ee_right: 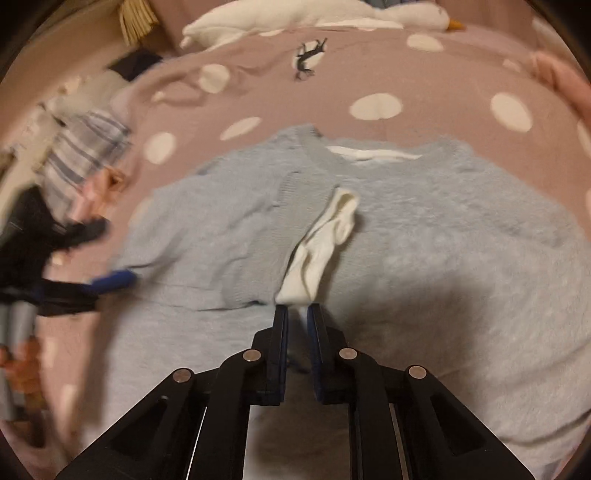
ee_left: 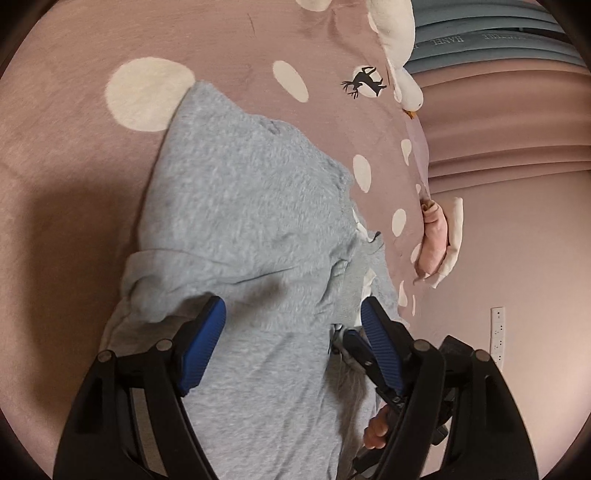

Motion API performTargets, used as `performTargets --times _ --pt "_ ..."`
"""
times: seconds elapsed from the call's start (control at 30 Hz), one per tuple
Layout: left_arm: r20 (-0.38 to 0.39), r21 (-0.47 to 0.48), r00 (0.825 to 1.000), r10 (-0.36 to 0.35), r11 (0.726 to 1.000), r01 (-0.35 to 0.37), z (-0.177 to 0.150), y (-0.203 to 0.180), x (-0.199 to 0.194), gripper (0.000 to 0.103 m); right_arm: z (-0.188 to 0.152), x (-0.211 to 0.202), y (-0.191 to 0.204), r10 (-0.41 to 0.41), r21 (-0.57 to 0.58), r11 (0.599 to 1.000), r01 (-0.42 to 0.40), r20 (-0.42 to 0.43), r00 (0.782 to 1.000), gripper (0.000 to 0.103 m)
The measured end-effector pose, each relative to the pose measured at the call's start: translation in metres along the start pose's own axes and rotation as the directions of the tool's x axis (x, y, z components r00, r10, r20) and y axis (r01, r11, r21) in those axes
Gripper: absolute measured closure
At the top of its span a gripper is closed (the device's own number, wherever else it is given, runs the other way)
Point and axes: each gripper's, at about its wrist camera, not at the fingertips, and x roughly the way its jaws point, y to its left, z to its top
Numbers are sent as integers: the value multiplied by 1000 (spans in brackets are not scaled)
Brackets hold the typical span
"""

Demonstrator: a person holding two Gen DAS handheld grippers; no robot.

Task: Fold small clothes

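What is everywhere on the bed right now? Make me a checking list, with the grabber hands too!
Surface: pink bedspread with cream dots and a small black deer print.
Job's things: grey sweater spread flat; white sock lying on it.
Clutter: white goose plush at the far edge; striped cloth and dark clothes on one side; pink and cream folded pile.
Grippers: left gripper open over the sweater; right gripper shut on the white sock's near end.
Cables: nothing seen.
Surroundings: pink wall, wall socket.
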Motion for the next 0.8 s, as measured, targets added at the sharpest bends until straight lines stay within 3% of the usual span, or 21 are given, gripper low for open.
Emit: performTargets --times 0.17,0.2,0.27,0.4,0.5,0.57,0.63,0.8 --pt "13 5 1000 6 1000 -6 2 0 -8 27 -6 -9 14 -182 -130 974 187 48 982 84" --pt "16 1 1000 2 1000 -2 2 0 -9 27 -8 -5 16 -192 -153 969 195 32 981 82" --pt "21 1 1000 -4 1000 4 2 -1 -10 26 -10 0 18 -181 -164 970 181 19 983 67" --pt "8 -7 1000 -4 1000 4 1 0 -5 23 -7 11 25 -221 -197 953 231 69 973 64" --pt "2 -17 1000 -4 1000 4 1 2 -4 23 -9 26 35 -318 -282 899 336 108 942 77" --pt "5 -19 1000 -9 1000 10 1 3 -6 23 -9 28 42 -338 -317 877 361 126 932 86" --pt "9 -15 1000 -10 1000 10 2 2 -8 23 -4 21 48 -328 -327 875 358 144 934 96" --pt "10 -19 1000 -6 1000 6 1 2 -8 23 8 10 67 -230 -343 896 282 185 955 97"
